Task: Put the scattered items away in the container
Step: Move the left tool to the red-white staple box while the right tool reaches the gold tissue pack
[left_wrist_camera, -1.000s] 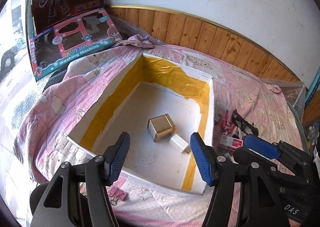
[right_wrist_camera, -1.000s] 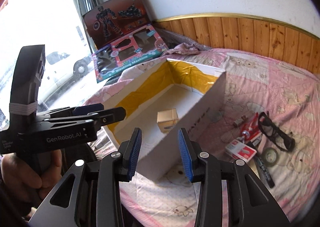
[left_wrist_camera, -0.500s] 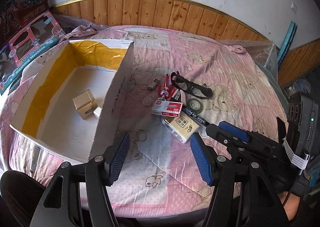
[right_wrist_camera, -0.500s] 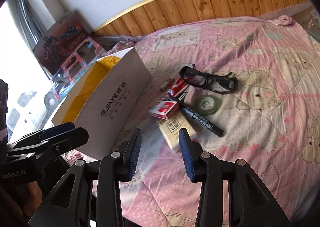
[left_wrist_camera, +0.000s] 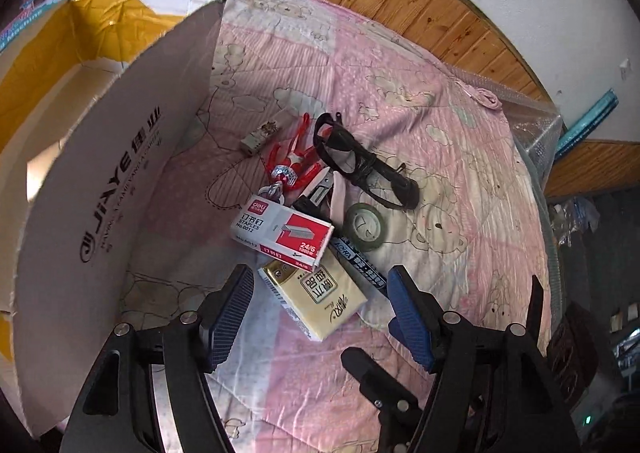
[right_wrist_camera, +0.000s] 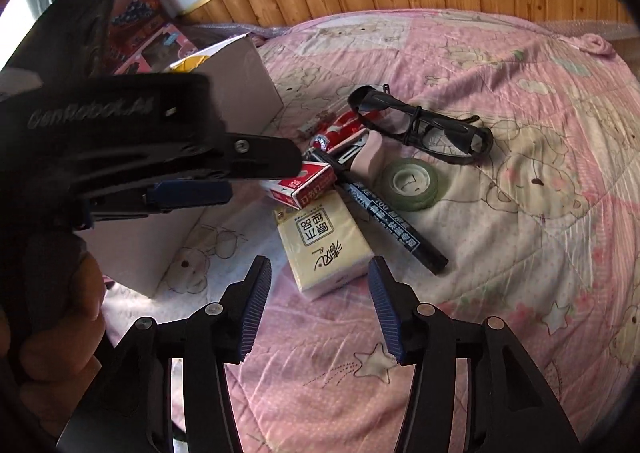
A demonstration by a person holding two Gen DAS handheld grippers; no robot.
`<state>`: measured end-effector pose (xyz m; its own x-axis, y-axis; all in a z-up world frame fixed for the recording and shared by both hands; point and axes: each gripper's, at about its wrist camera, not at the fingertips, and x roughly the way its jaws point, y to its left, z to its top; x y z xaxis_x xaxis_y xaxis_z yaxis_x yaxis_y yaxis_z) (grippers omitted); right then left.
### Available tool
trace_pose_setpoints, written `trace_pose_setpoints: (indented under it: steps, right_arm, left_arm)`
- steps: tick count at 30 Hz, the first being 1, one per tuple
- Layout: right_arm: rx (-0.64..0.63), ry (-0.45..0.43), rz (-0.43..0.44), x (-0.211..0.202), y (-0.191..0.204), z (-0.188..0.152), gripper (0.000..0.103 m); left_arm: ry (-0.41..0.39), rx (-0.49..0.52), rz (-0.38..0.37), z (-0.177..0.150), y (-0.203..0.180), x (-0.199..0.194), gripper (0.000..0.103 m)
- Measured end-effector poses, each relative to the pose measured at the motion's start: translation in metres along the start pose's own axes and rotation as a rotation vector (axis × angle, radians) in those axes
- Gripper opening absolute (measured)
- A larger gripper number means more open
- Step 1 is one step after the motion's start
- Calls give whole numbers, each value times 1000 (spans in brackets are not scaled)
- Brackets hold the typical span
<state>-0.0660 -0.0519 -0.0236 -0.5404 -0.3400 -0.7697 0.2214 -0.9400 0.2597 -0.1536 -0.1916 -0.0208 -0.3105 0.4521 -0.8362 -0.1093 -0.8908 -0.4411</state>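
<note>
tissue pack [left_wrist_camera: 320,293]: lies flat on the bed [left_wrist_camera: 460,173], nearest item to both grippers; long axis diagonal, far end toward the staples box, near end toward the cameras
staples box [left_wrist_camera: 282,229]: red/white, touching the pack's far end, partly over it; long axis across the left-wrist view
marker [right_wrist_camera: 396,229]: black, just beside the pack's right edge, long axis diagonal, near tip pointing bottom-right in the right-wrist view
tape roll [right_wrist_camera: 412,183]: green, flat, right of the marker
glasses [right_wrist_camera: 420,123]: black, beyond the tape, arms folded
red figure [left_wrist_camera: 294,157]: behind the staples box, head end toward it
small grey block [left_wrist_camera: 258,135]: apart, near the box wall
cardboard box [left_wrist_camera: 112,181]: left of the pile, open top, yellow tape inside
left gripper [left_wrist_camera: 320,317]: fingers spread, empty, hovering over the pack's near end
right gripper [right_wrist_camera: 318,309]: fingers spread, empty, pack's near end between the tips in view
</note>
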Motion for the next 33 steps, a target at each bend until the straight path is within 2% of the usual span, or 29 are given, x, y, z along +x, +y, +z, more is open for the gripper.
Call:
trace_pose_setpoints:
  steps: [4,7,11,12,13,14,15,16,19,22,23,24,25,26,29,31,33]
  right_arm:
    - [-103,7,-34,20,11,0,56]
    - [-213,-9,-76,33,25,1,58]
    - [-307,-19,-145,42,34,-1,58]
    - [-317,-16,-152,42,35,-2,58]
    - [-332,-10,-155,42,36,-4,54]
    - [-347,-8,-166,40,38,-6,50]
    - [-354,-1,-165,37,39,-7,41]
    - [-348,7,-153,34,39,-8,32]
    - [-297,26,-126,24,32,-11,16]
    - [-268,24,-94,16,24,-13,18]
    - [-279,14,-89,15,24,-12,25]
    - [-293,1,-90,14,25,-12,47]
    - [-308,-16,-91,15,26,-12,56]
    - [-327,-22,-90,18,28,-11,56]
    - [-402,-2,-138,39,32,-10,56]
    - [-453,-28,-185,49,35,-11,60]
    - [-446,-25,-188,54,34,-9,56]
  left_arm:
    - [42,-152,-70,13,28,26,70]
    - [58,-230,-114,18,43,41,70]
    - [65,-211,-94,22,45,56,70]
    - [62,-208,-91,23,45,56,64]
    - [65,-200,-95,23,44,57,59]
    - [67,-190,-98,24,43,58,38]
    - [68,-189,-86,25,44,59,25]
    - [67,-189,-80,25,44,59,25]
    - [61,-191,-84,24,43,56,23]
    - [57,-213,-118,23,46,53,27]
    - [55,-220,-127,22,46,51,36]
    - [51,-229,-134,22,47,50,44]
    - [40,-239,-142,21,47,48,59]
    - [22,-246,-152,20,47,44,67]
    - [-18,-242,-162,21,47,39,73]
    - [-25,-217,-84,27,47,44,73]
    - [-21,-177,26,32,47,53,69]
